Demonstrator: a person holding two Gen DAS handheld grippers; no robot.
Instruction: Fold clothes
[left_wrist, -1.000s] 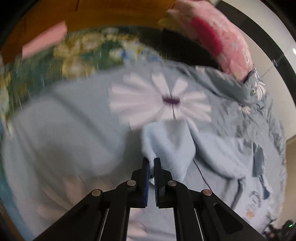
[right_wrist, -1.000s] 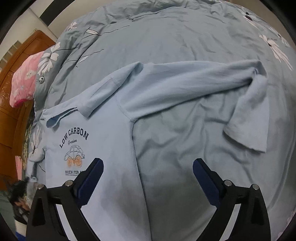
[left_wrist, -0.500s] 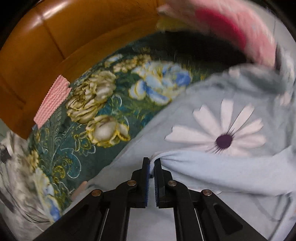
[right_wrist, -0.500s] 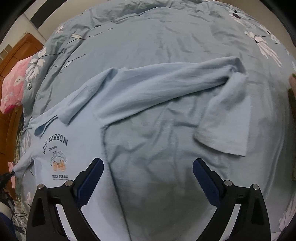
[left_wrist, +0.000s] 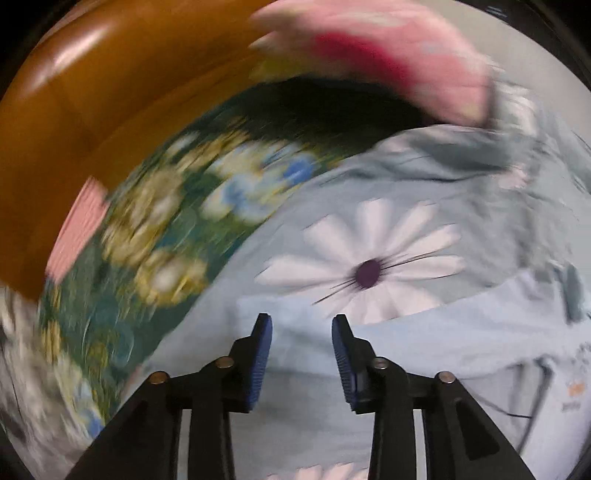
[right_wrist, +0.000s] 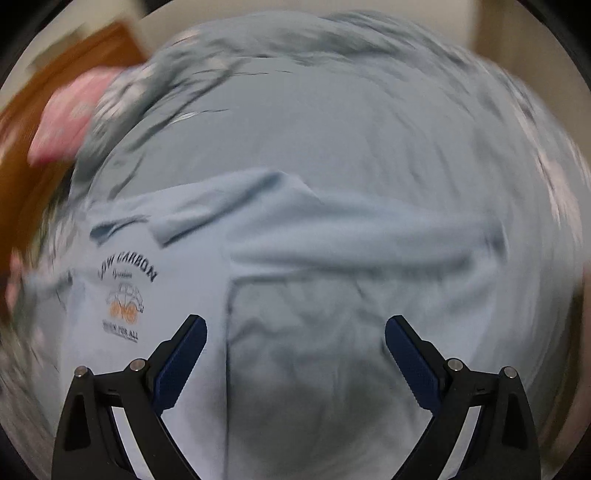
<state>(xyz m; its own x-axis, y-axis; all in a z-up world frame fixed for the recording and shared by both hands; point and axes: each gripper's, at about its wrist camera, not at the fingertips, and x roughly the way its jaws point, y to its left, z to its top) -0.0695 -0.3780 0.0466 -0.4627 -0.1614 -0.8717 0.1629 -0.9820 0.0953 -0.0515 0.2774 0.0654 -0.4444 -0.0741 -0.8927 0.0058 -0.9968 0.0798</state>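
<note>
1. Where blue pads part over cloth: left gripper (left_wrist: 301, 347) spread apart, clamping nothing, above the light blue T-shirt (left_wrist: 443, 332).
2. Right gripper (right_wrist: 295, 343) gaping wide, empty, above the same T-shirt (right_wrist: 332, 295), spread flat just beyond the fingertips.
3. "LOW CARBON" print (right_wrist: 127, 271) ahead-left of the right gripper; folded sleeve (right_wrist: 236, 206) farther ahead.
4. Beyond the left gripper: daisy-print duvet (left_wrist: 369, 266), then a blurred green floral sheet (left_wrist: 166, 240) to the left.
5. Farthest out: pink pillow (left_wrist: 388, 66) and wooden headboard (left_wrist: 92, 92).
</note>
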